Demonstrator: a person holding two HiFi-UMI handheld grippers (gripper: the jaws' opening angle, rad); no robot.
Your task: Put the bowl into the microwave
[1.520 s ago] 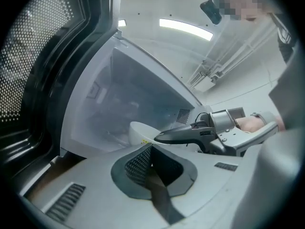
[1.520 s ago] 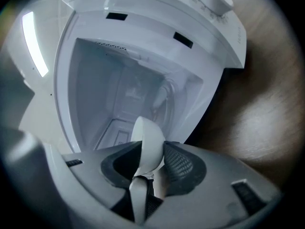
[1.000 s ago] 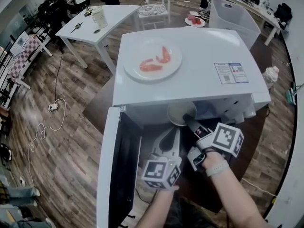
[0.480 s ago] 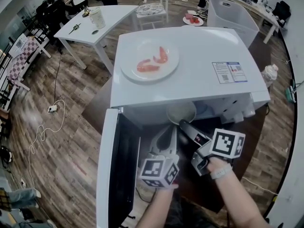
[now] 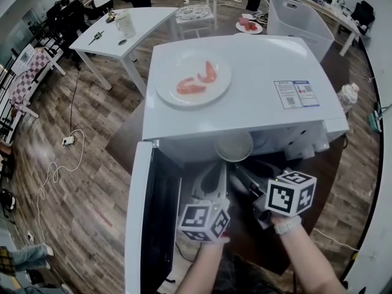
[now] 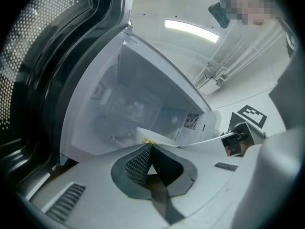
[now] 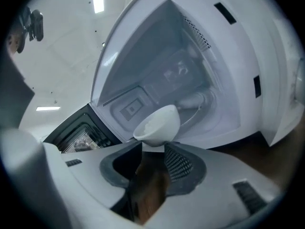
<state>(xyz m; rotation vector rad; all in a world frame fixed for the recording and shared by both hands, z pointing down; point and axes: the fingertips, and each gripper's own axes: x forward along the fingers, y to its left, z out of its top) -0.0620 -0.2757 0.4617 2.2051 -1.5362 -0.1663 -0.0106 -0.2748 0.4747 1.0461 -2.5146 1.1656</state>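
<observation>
Head view: a plate [image 5: 165, 94] of red food pieces [image 5: 191, 87] lies on top of the microwave [image 5: 263, 112]. Its door [image 5: 138, 225] hangs open at its left, leaving the mouth free. The bowl [image 5: 233, 146] sits just inside that mouth, with my left gripper [image 5: 218, 168] and right gripper [image 5: 239, 171] before it.

Left gripper view: my jaws are pressed together, empty, the bowl's rim beyond their tips.

Right gripper view: my jaws stand partly apart, having just been closing, the bowl's foot at the gap between their tips.
</observation>
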